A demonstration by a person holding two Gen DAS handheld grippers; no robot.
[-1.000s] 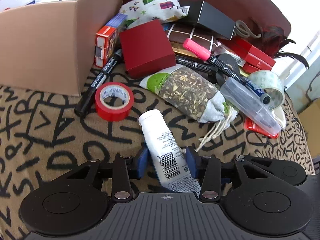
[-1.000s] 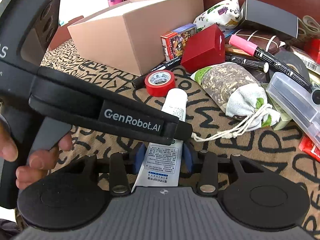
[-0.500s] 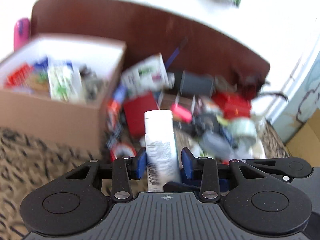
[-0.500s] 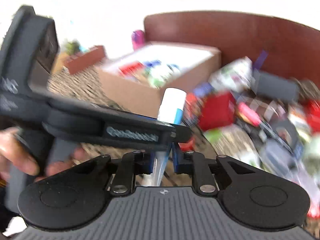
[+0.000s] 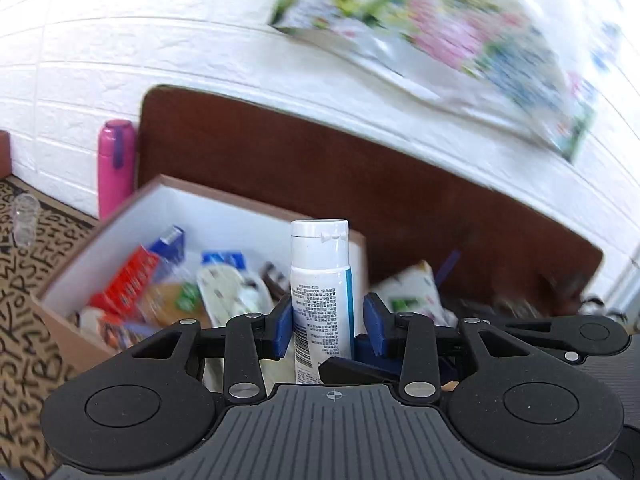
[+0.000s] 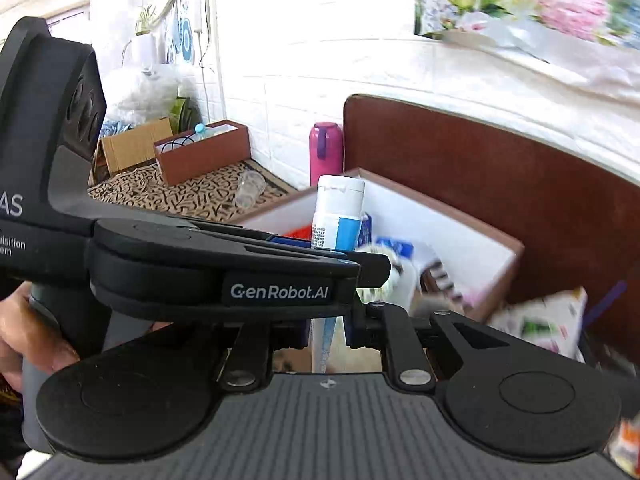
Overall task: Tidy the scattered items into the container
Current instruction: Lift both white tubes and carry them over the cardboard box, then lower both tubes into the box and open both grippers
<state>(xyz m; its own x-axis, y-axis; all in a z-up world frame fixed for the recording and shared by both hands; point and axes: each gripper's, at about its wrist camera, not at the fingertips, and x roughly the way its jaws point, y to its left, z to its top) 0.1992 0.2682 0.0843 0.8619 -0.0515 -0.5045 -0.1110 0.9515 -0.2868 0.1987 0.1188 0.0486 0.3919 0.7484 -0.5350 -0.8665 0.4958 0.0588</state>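
Left wrist view: the white tube (image 5: 321,280) stands cap-up between the blue pads (image 5: 283,322) of the left gripper (image 5: 326,326). The left-hand pad lies against the tube's side, while a narrow gap shows beside the right-hand pad, so whether this gripper really presses on it cannot be told. Behind the tube sits the open cardboard box (image 5: 132,216) — white inside, already holding a red packet (image 5: 124,284), a blue carton (image 5: 170,242) and blurred pouches. A pink flask (image 5: 116,168) stands by the white brick wall beyond the box.

In the right wrist view the right gripper (image 6: 329,330) is closed narrow on the tube's flat crimped tail, its jaws almost together. The tube (image 6: 338,216) rises from them with its cap in front of the box (image 6: 460,220). The left gripper's black body (image 6: 192,268) crosses the frame from the left, and a hand (image 6: 24,344) wraps its handle. A patterned pouch (image 6: 540,320) lies right of the box — outside it — on the lettered cloth (image 6: 168,192).
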